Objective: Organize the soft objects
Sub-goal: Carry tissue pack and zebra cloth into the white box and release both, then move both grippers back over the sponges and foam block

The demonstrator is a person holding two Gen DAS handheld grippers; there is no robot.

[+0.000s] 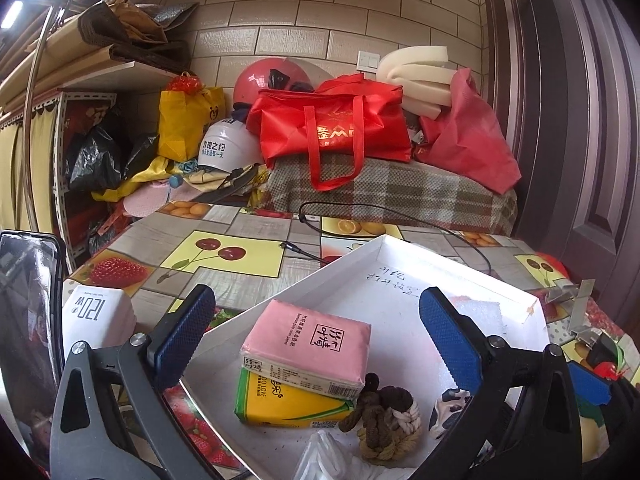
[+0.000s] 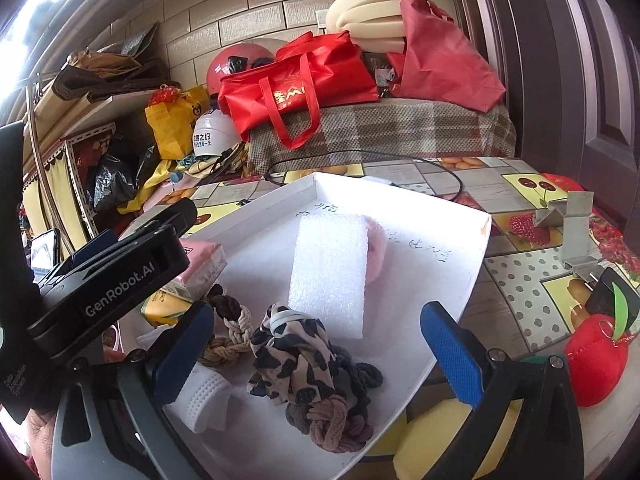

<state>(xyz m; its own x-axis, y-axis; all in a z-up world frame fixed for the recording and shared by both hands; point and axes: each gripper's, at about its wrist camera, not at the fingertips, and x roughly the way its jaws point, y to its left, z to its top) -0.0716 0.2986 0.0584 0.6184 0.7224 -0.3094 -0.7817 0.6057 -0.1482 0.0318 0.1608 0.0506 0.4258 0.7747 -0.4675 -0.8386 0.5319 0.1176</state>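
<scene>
Both my tools, left tool [image 1: 316,340] and right tool [image 2: 316,344], stand wide and empty over the shallow white cardboard tray [image 2: 476,240], where the soft items lie. Next, I judge, fetch the red plush apple [image 2: 594,364] just beside the tray.

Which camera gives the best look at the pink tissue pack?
The left wrist view: the pink tissue pack lies whole and in front, stacked on a yellow pack in the white tray. In the right wrist view only its end shows, behind the left gripper.
</scene>
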